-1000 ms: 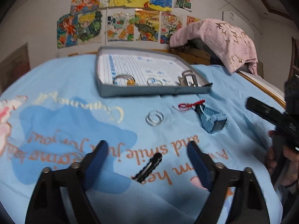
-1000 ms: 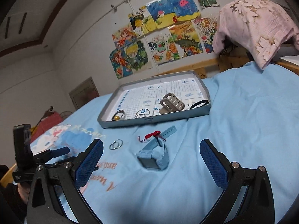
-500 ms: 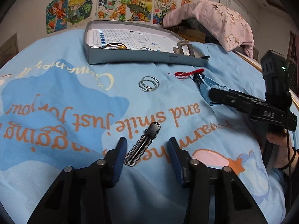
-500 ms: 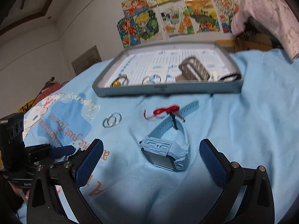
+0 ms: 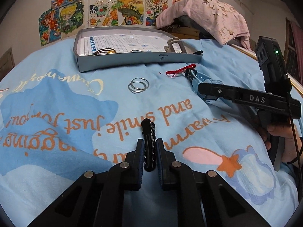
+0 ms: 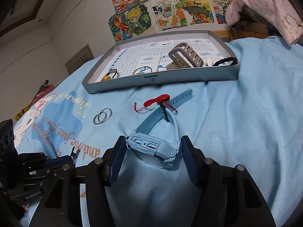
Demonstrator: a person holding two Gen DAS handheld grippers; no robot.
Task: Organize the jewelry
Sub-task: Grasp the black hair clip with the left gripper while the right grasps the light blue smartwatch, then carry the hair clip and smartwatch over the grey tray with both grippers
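A black wavy hair clip [image 5: 148,132] lies on the blue sheet, and my left gripper [image 5: 149,141] is closing on its near end, pads against both sides. A light blue watch [image 6: 153,149] lies face down between the pads of my right gripper [image 6: 153,140], whose jaws are closing and touch its case on each side. A red cord bracelet [image 6: 157,100] rests across the watch strap. Two linked silver rings [image 5: 138,85] lie between the clip and the grey tray [image 6: 161,77]. In the left wrist view the right gripper's finger [image 5: 227,92] hides most of the watch.
The tray holds a grey claw clip [image 6: 186,57], a black hair tie [image 6: 225,60], a hoop with a yellow bead [image 6: 108,75] and a silver ring [image 6: 142,70]. A pink cloth [image 5: 208,17] is draped at the back right. A hand [image 5: 280,138] holds the right gripper.
Both grippers came down to the sheet and narrowed. The left jaws closed onto the hair clip; the right jaws moved forward around the watch and closed in to its sides.
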